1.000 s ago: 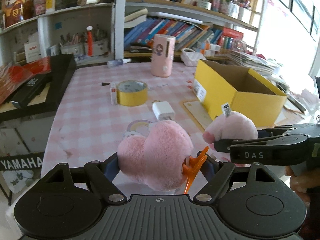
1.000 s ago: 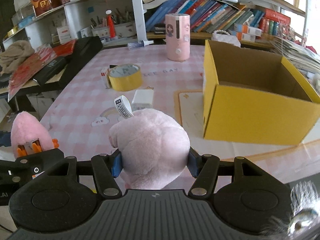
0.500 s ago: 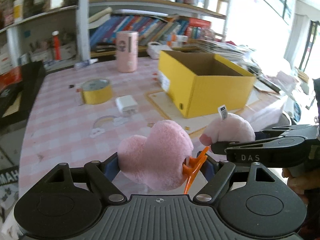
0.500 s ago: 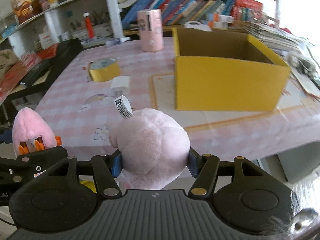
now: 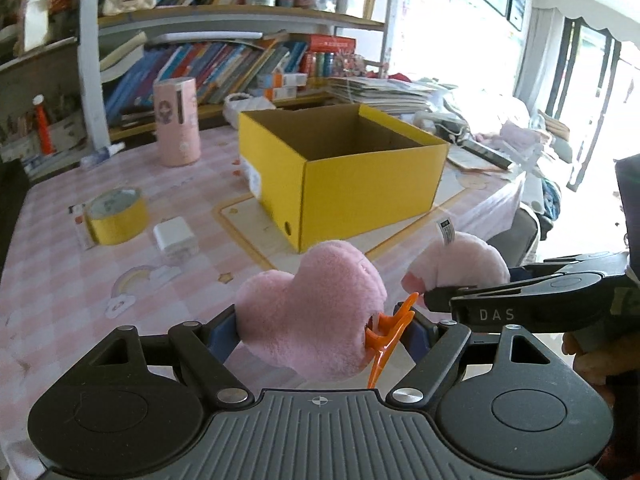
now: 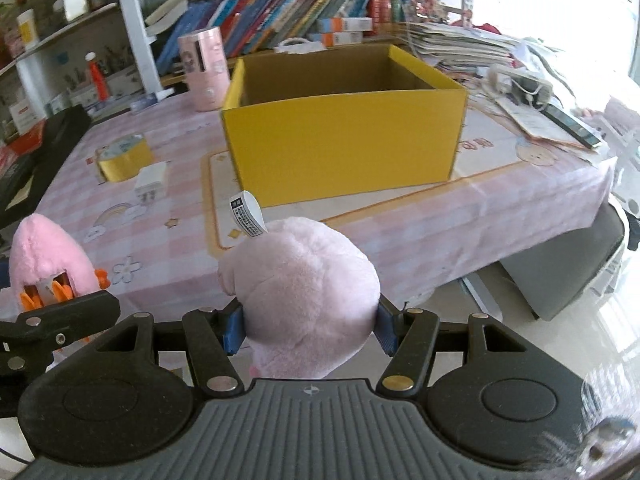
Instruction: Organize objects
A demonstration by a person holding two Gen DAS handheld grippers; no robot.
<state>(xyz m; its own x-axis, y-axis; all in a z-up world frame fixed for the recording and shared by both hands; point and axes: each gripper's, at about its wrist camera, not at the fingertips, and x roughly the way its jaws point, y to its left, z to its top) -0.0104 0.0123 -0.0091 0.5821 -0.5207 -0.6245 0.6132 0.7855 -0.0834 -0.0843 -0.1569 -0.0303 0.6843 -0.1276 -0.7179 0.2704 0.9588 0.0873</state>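
**Two plush toys in transit toward the yellow box**

Change since a second ago: both grippers have swung across the near edge of the table (image 6: 440, 216); the yellow box (image 6: 344, 136), formerly off to the right, now stands almost straight ahead in both views. Neither grip has altered.

Item 1: pink plush toy with orange feet (image 5: 312, 320). Clamped between the fingers of the left gripper (image 5: 320, 328), carried in the air over the near table edge.

Item 2: pale pink plush toy with a white sewn-in tag (image 6: 308, 300). Pinched between the fingers of the right gripper (image 6: 308, 328), likewise airborne, just right of item 1.

Destination, as I judge it: the open yellow box, far side of the toys, apparently empty.

Risks:
- The two grippers travel close together; their bodies could knock, jarring a toy loose.
- Plush compresses, so either toy might slip out mid-carry.
- Coming in low would catch the box's near wall and shove it.

Count:
- Plush toys: two, both held.
- Grippers: two.
- Boxes: one.
- Yellow tape roll (image 5: 116, 216): one, left on the table.
- White charger (image 5: 176, 236): one, beside the tape.
- Pink cylinder (image 5: 178, 120): one, upright at the far side.
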